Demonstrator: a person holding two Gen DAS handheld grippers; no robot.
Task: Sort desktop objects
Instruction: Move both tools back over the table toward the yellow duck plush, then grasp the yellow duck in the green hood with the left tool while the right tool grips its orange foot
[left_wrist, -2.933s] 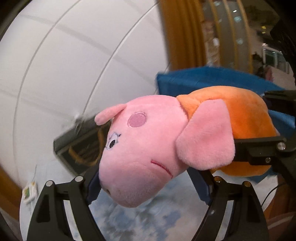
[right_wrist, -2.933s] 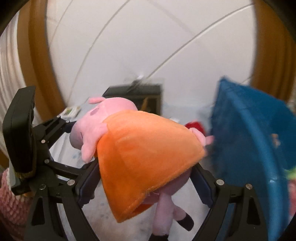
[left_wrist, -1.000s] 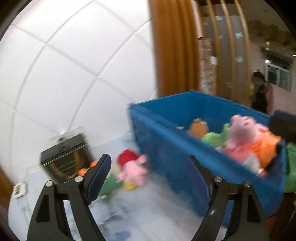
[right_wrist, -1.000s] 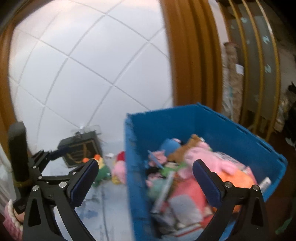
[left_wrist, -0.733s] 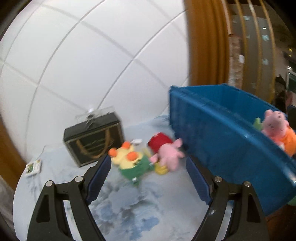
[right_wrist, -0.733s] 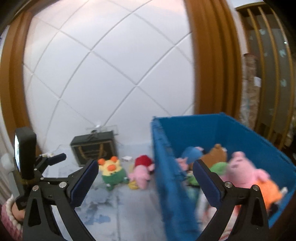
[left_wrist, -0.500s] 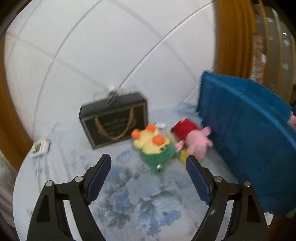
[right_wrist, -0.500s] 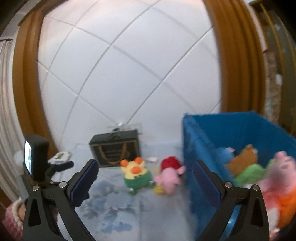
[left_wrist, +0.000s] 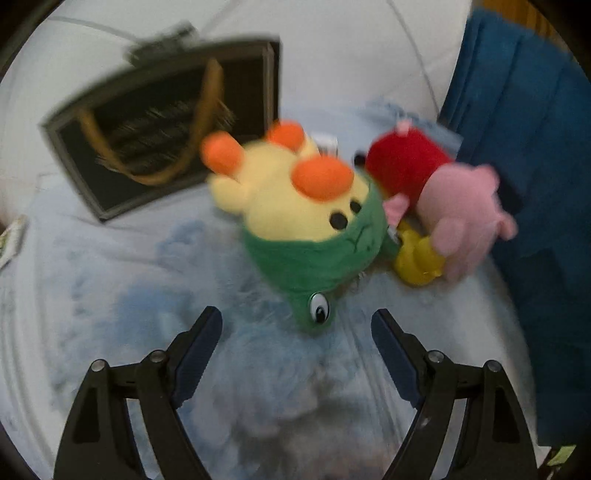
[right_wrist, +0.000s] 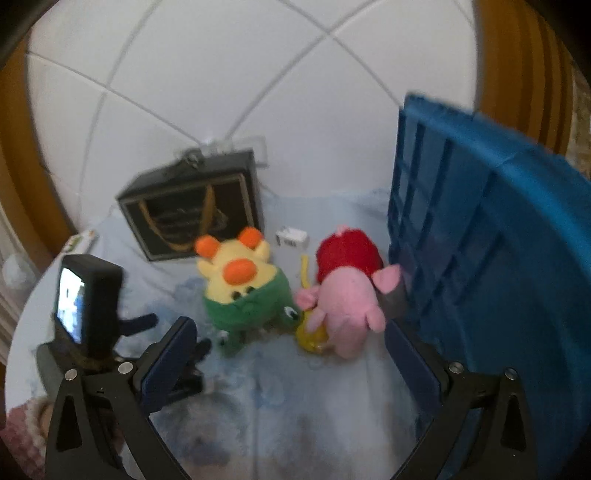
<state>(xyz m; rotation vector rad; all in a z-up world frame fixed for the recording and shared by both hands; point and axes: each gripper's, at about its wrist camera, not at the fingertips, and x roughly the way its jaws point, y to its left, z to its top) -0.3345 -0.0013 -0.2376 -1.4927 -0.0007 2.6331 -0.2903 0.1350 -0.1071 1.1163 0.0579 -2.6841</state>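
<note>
Left gripper (left_wrist: 296, 325) fingers spread wide, empty, just short of green-and-yellow plush (left_wrist: 314, 225) lying on desk (left_wrist: 110, 280). Right gripper (right_wrist: 291, 339) likewise wide, empty. Pink pig plush (right_wrist: 347, 295) beside it, against blue bin (right_wrist: 498, 258).

Two plush toys lie mid-frame: one green-and-yellow toy (right_wrist: 243, 295) and one pink pig (right_wrist: 347, 299). One black bag (right_wrist: 192, 214) upper left, one blue bin (right_wrist: 491, 258) at right, one small white box (right_wrist: 291, 237) between.
</note>
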